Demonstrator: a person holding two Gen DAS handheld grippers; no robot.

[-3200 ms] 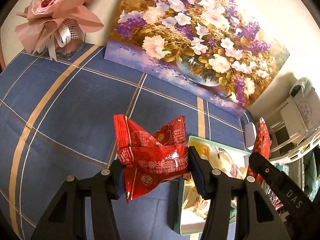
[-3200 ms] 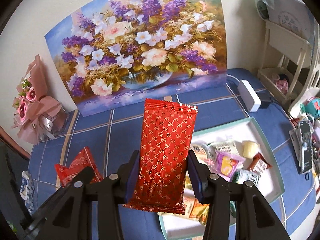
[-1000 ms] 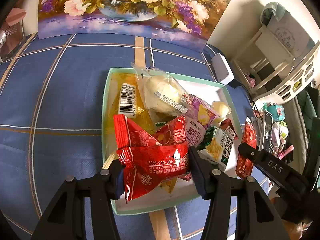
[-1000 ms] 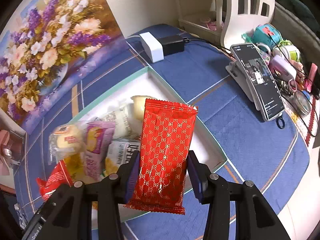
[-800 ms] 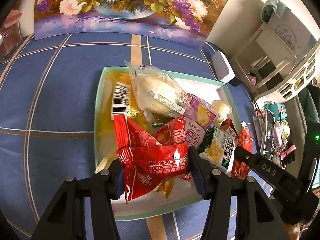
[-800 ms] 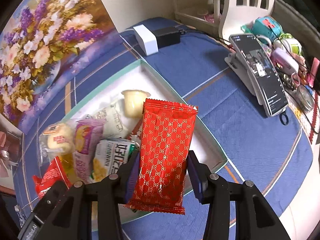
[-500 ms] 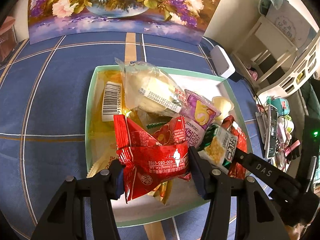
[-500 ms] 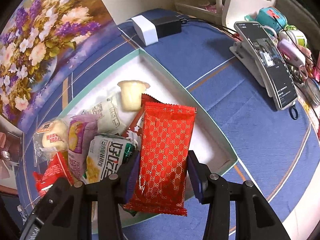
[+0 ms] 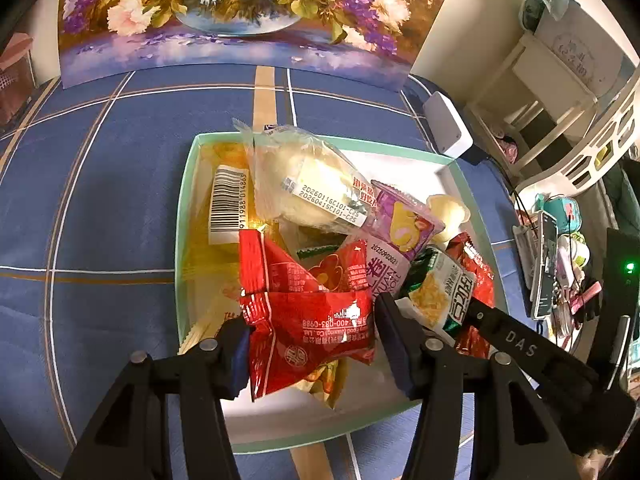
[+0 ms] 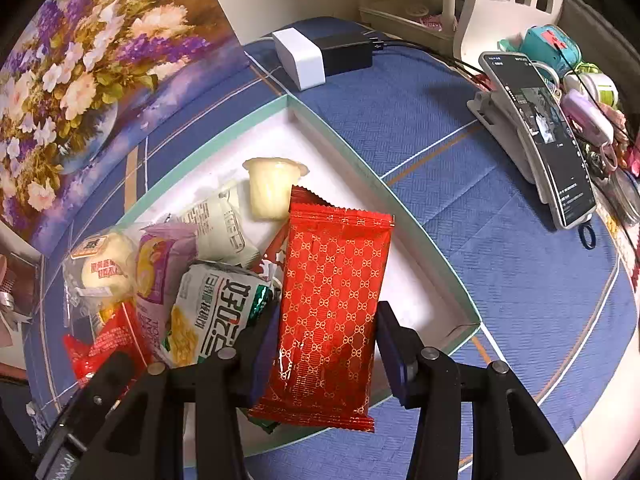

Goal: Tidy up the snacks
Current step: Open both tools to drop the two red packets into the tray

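My left gripper (image 9: 312, 344) is shut on a crumpled red snack packet (image 9: 308, 316) and holds it over the near left part of a white tray with a mint-green rim (image 9: 182, 240). My right gripper (image 10: 324, 356) is shut on a flat red packet with a gold pattern (image 10: 332, 304), held over the tray's near right corner (image 10: 460, 320). The tray holds several snacks: a bun in clear wrap (image 9: 308, 188), a purple packet (image 9: 400, 224), a green-white packet (image 10: 216, 312) and a jelly cup (image 10: 270, 188).
A flower painting (image 9: 224, 12) leans on the wall behind the tray. A white and black charger (image 10: 320, 54) lies beyond the tray. A phone on a stand (image 10: 540, 128) and small clutter sit at the right. A white shelf (image 9: 560, 80) stands beside the table.
Both grippers have moved from over the bare blue cloth to over the tray and come lower. Each packet is still held. The right packet now tilts slightly in the jaws.
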